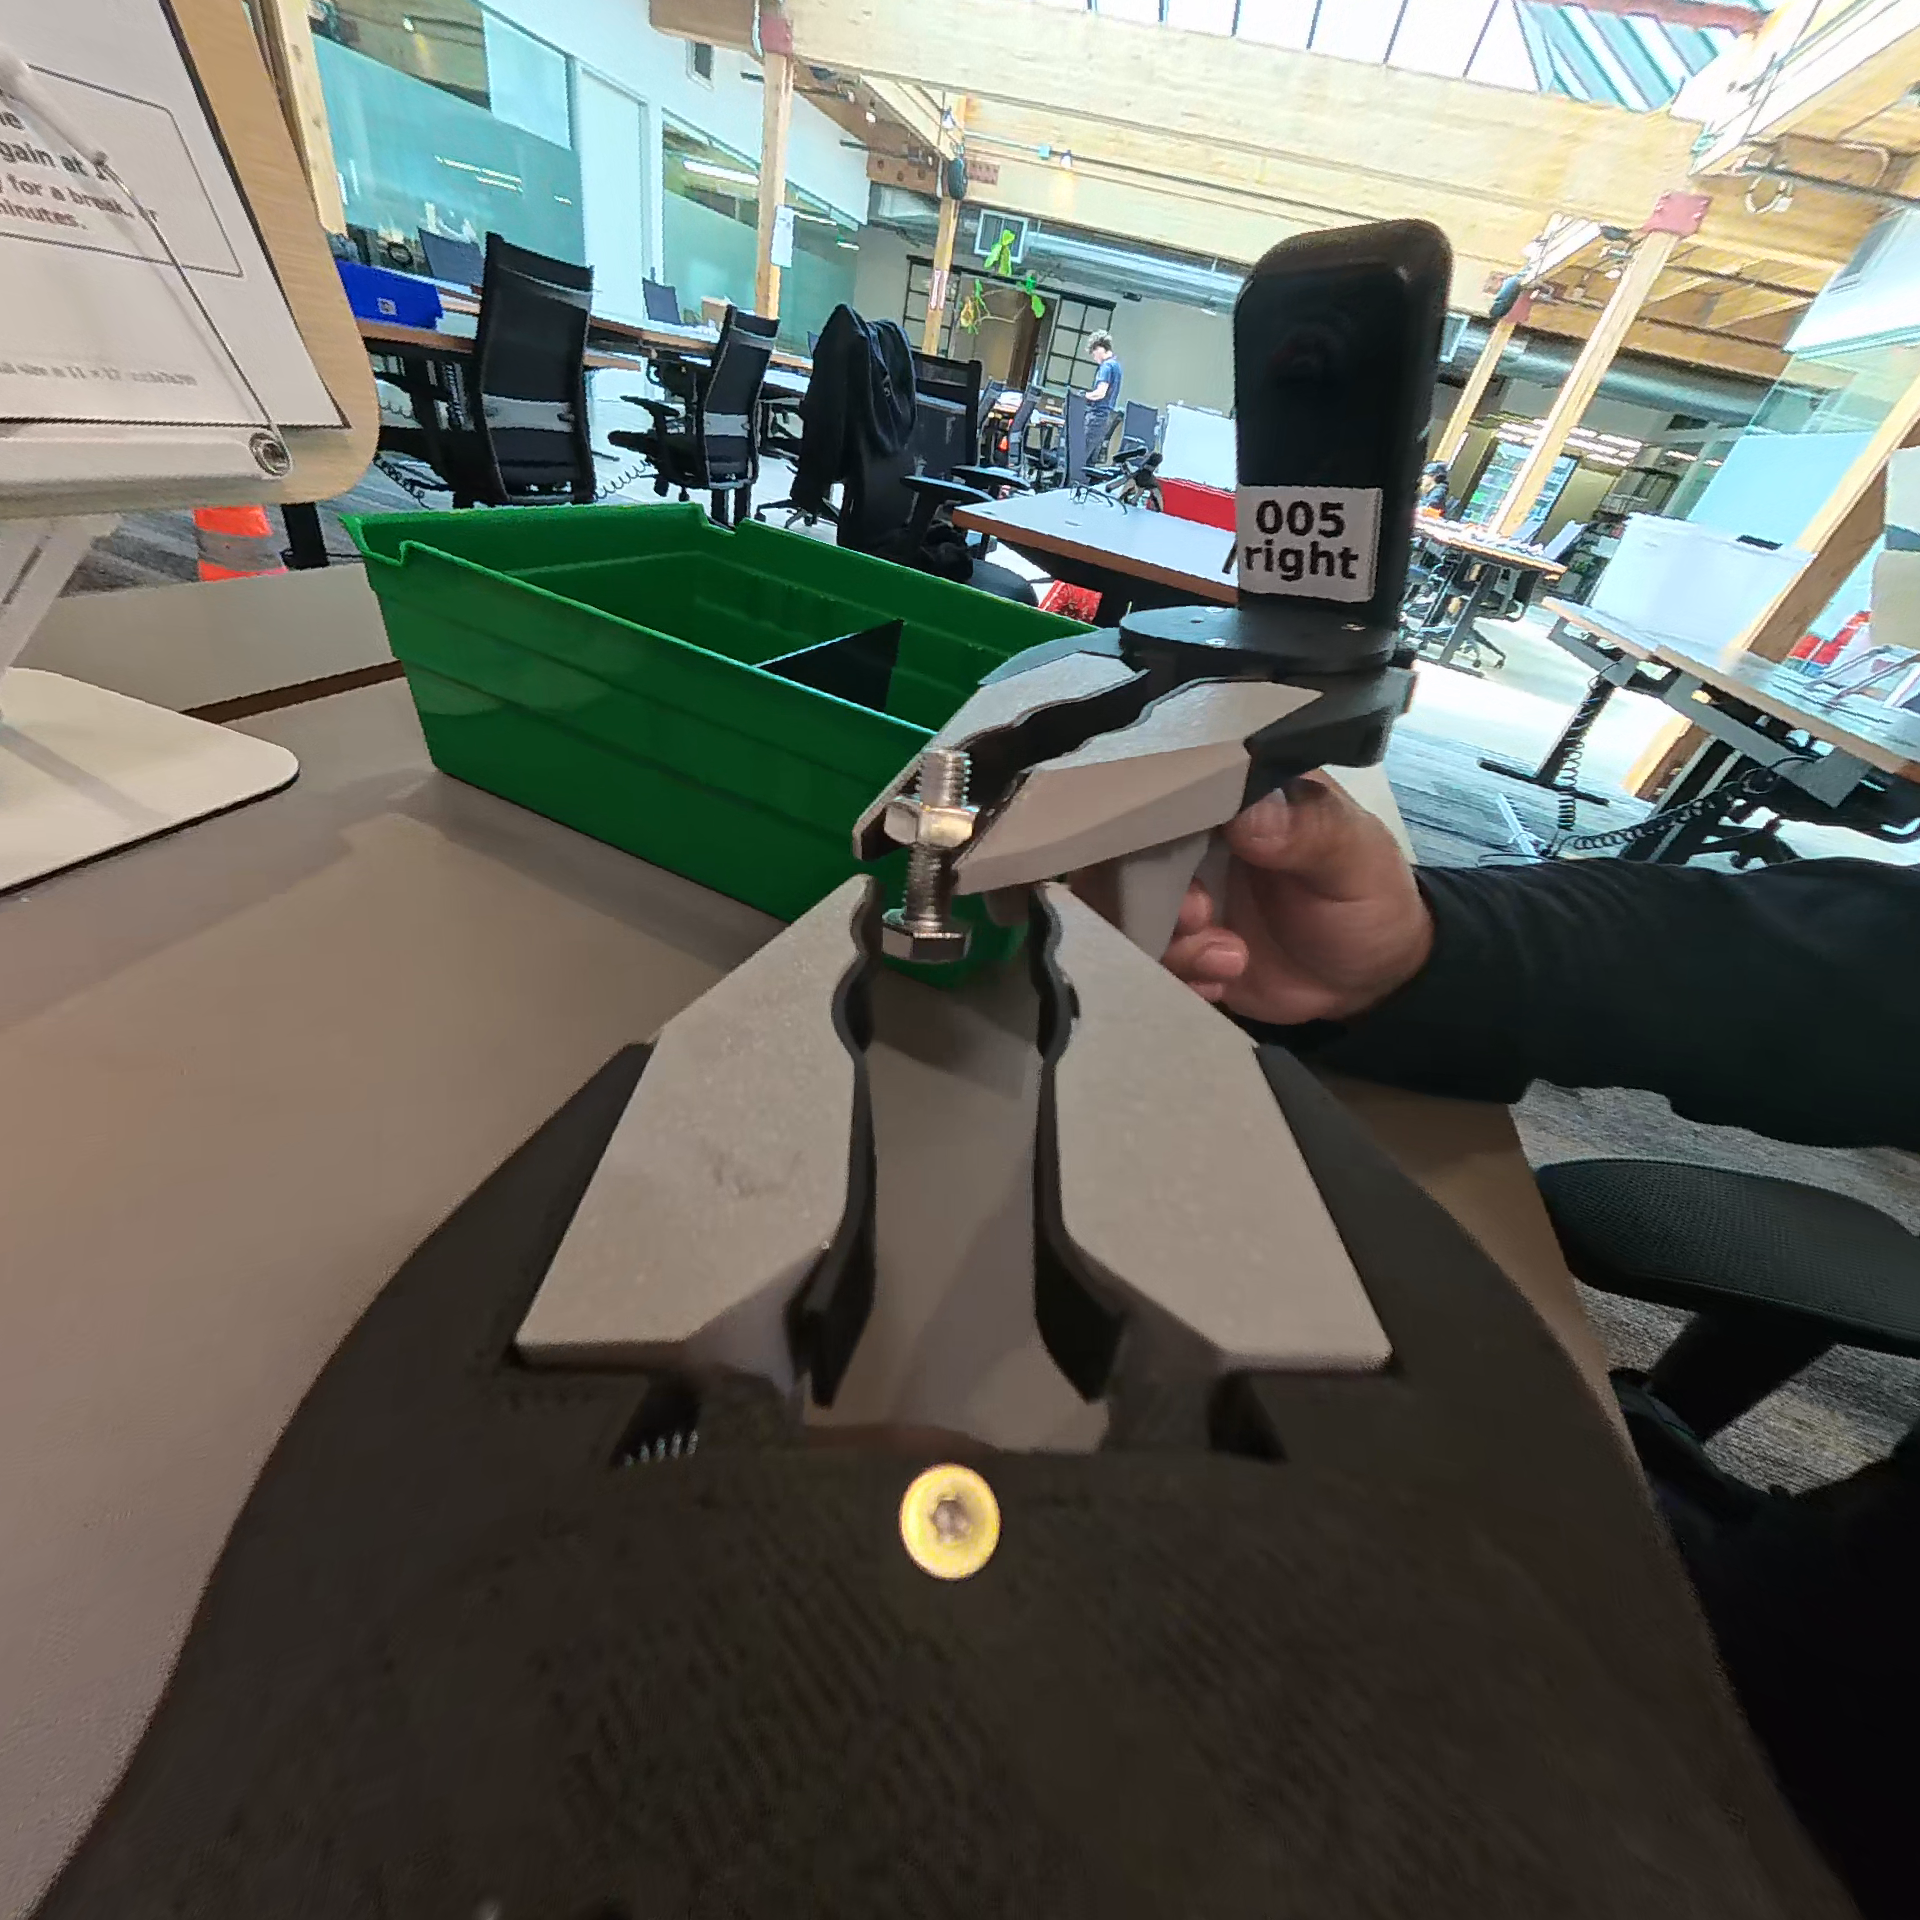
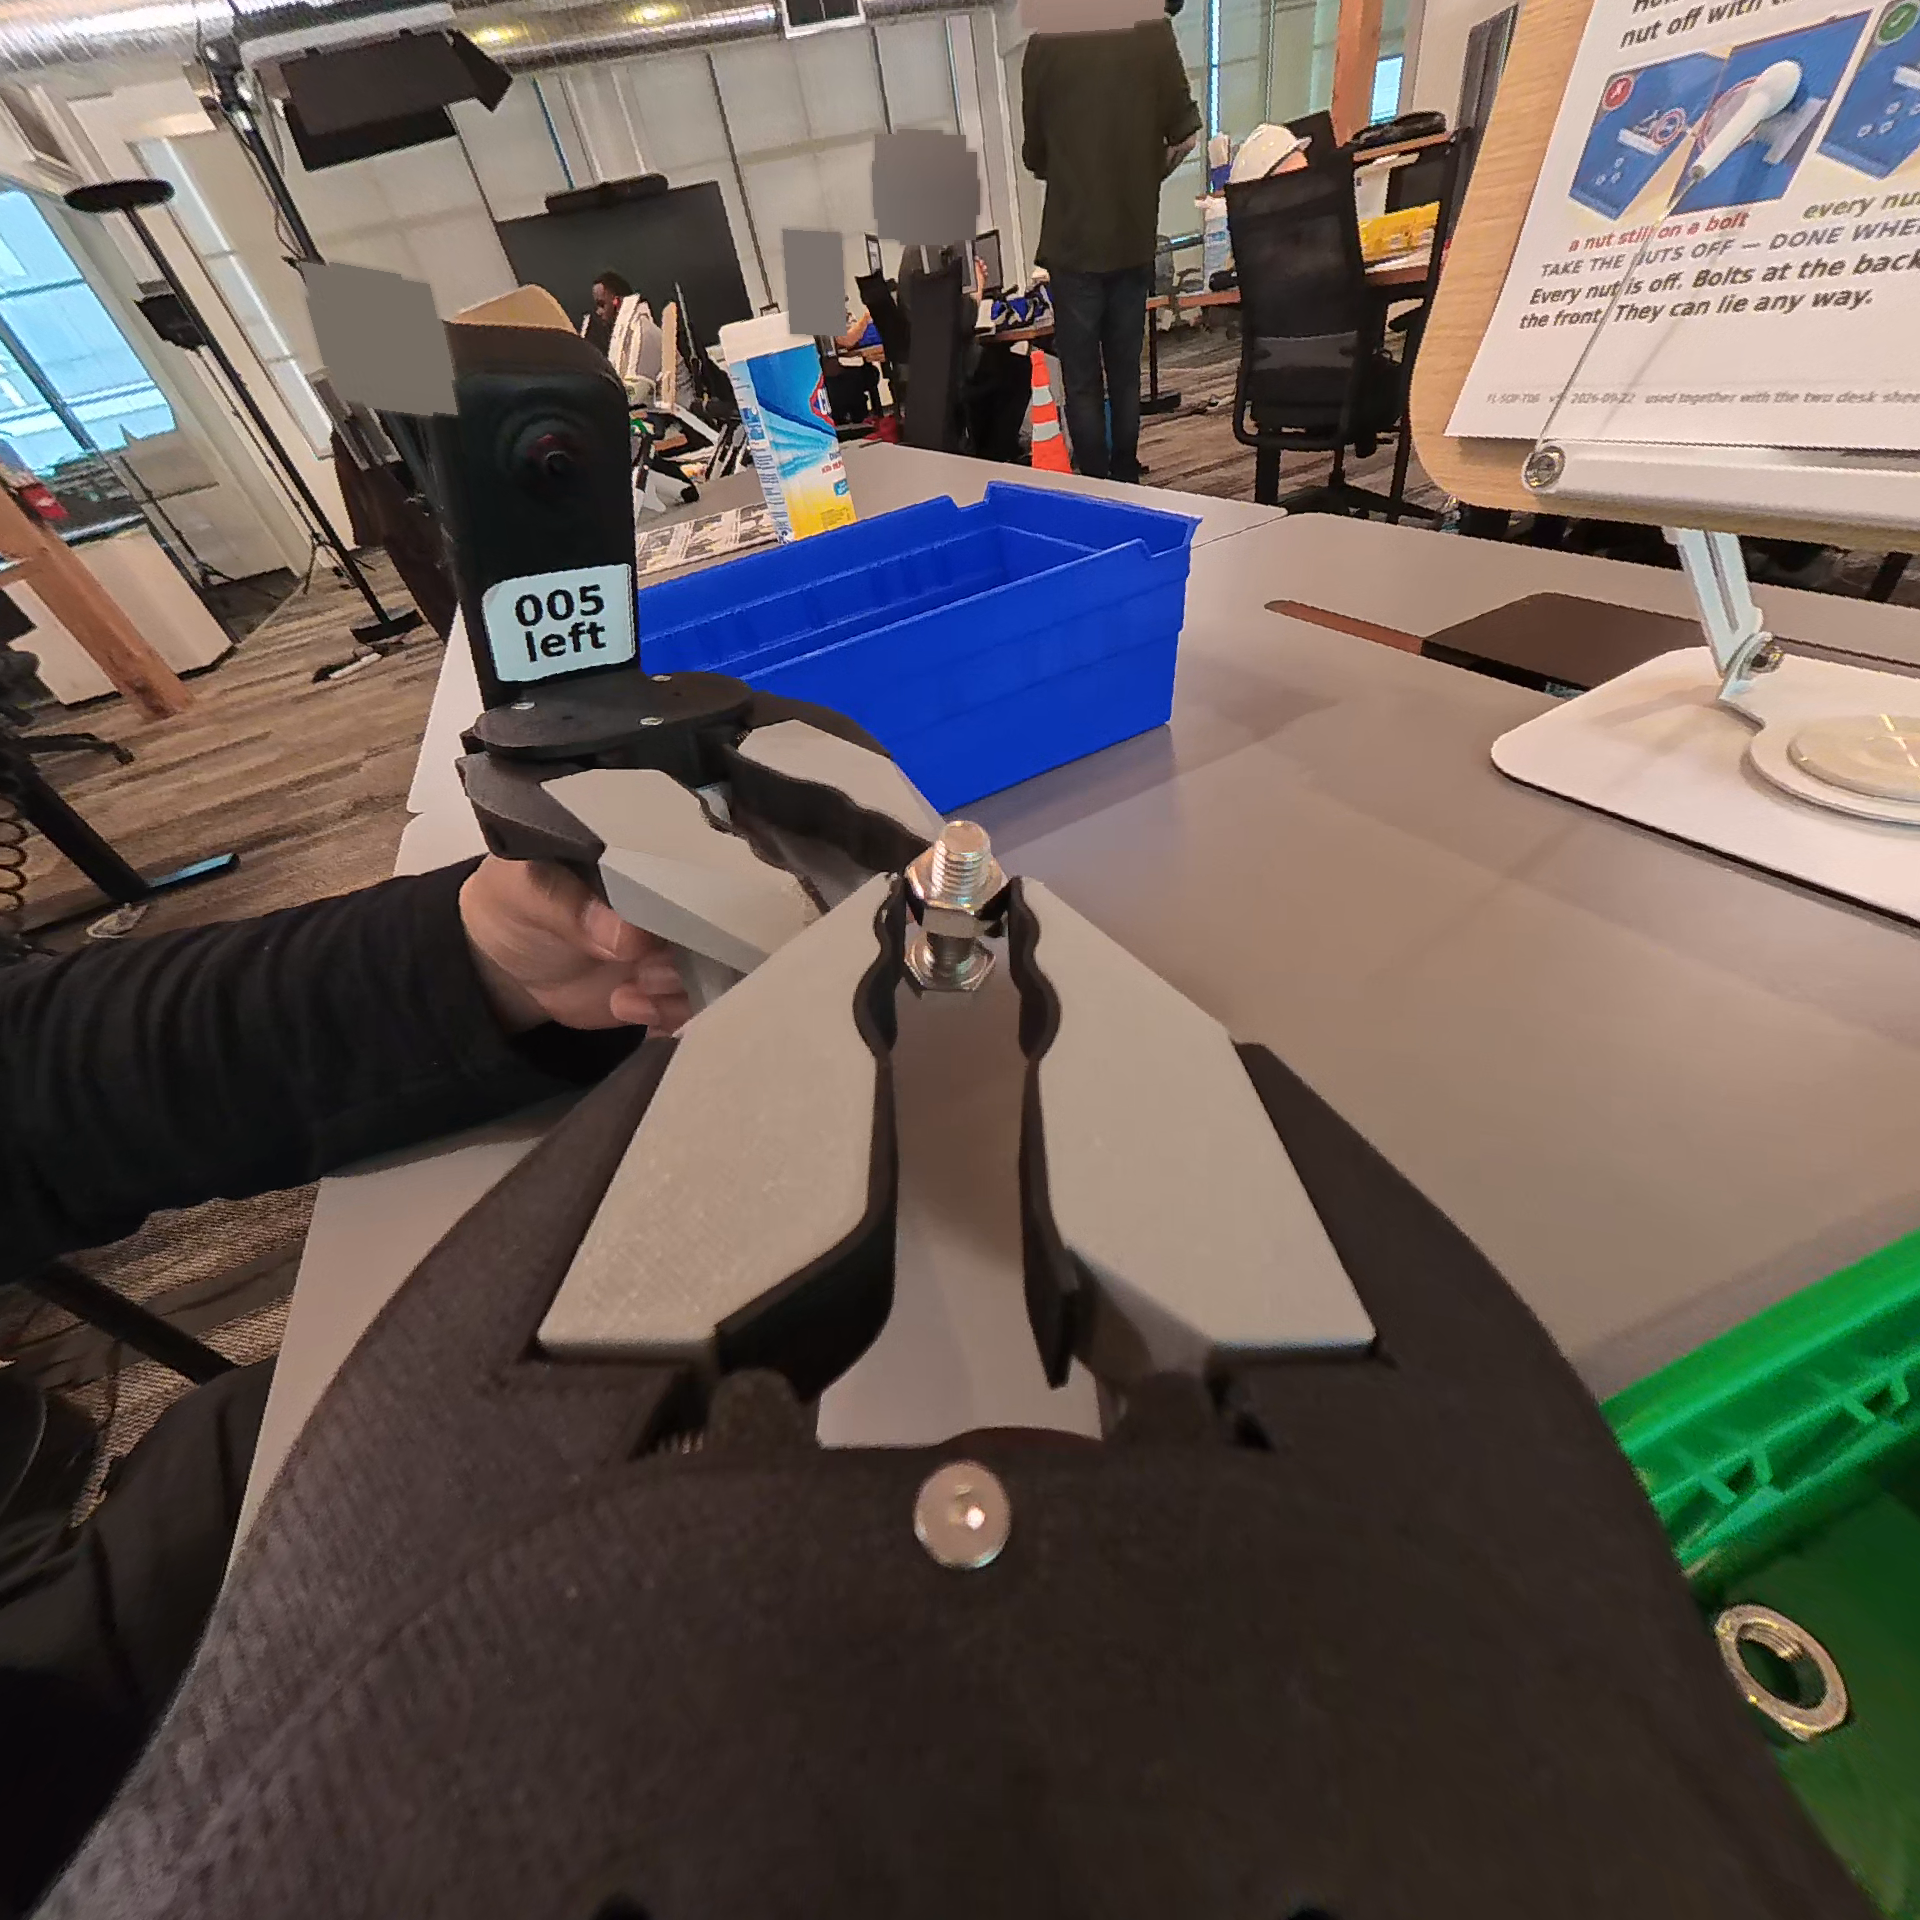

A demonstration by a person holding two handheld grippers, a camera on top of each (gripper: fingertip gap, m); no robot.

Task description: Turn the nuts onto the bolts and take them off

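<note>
A steel bolt [image 1: 928, 883] stands upright, head down and threaded end up, with a hex nut [image 1: 935, 821] on its shank. My right gripper [image 2: 958, 902] is shut on the nut [image 2: 956, 899]. It reaches in from the right in the left wrist view [image 1: 925, 821]. The bolt's head [image 2: 948, 966] hangs just below the nut. My left gripper [image 1: 954, 904] is open, and the bolt head [image 1: 923, 940] sits between its tips, close to the left finger. In the right wrist view the left gripper [image 2: 842, 868] comes in from the left, with its tips hidden behind my finger.
A green bin [image 1: 623, 665] with a black divider [image 1: 842, 665] stands just behind the bolt. Its corner [image 2: 1766, 1455] holds a loose nut [image 2: 1782, 1683]. A blue bin [image 2: 935, 665] stands across the grey table [image 2: 1455, 935]. An instruction-sheet stand [image 2: 1714, 260] and a wipes canister [image 2: 790, 436] are also in view. Only a small space, under 4 cm, lies between the two pairs of fingers.
</note>
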